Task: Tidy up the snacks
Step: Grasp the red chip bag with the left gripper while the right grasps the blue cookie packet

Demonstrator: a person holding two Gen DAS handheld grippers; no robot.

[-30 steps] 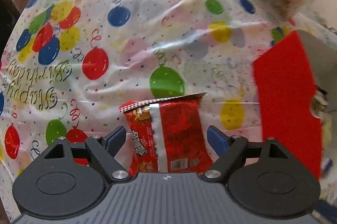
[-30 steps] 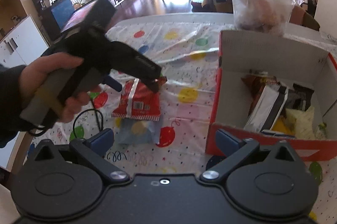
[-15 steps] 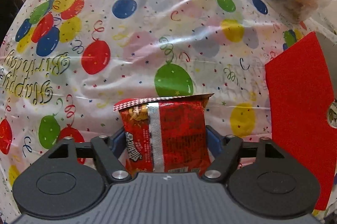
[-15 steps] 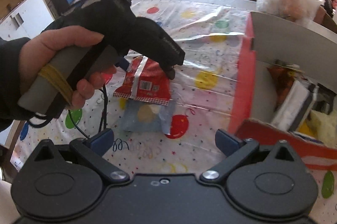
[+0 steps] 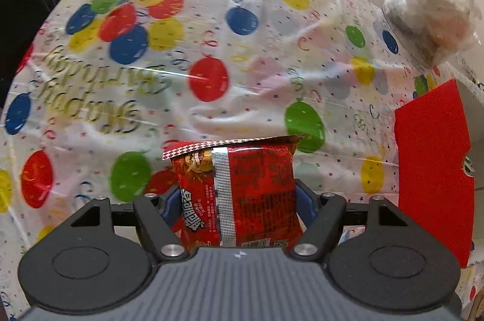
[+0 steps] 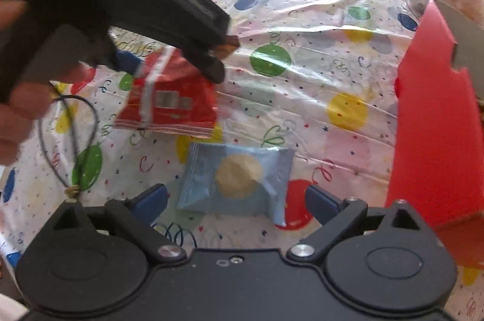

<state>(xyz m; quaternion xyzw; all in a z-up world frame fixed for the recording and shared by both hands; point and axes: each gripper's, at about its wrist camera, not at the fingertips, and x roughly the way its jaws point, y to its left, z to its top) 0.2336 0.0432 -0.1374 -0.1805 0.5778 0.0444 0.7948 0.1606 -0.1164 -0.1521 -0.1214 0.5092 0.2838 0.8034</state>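
Observation:
A red snack packet (image 5: pixel 239 194) stands between the blue pads of my left gripper (image 5: pixel 237 200), which is shut on its sides. In the right wrist view the same red packet (image 6: pixel 172 97) hangs tilted from the left gripper (image 6: pixel 171 65), just above the cloth, with a hand (image 6: pixel 18 97) on the handle. A light blue packet (image 6: pixel 239 179) with a yellow disc printed on it lies flat on the cloth. My right gripper (image 6: pixel 236 200) hovers over it, open, with a finger on either side and no contact. The red box (image 6: pixel 438 124) stands to the right.
The table wears a balloon-print birthday cloth (image 5: pixel 211 49) under wrinkled clear plastic. The red box's wall (image 5: pixel 432 163) rises at the right. A clear plastic bag (image 5: pixel 429 15) of food sits at the far right. A thin cable loop (image 6: pixel 72 139) dangles below the hand.
My left gripper closed onto the red packet and carried it off toward the left of the table. The right gripper dropped lower and moved over the blue packet.

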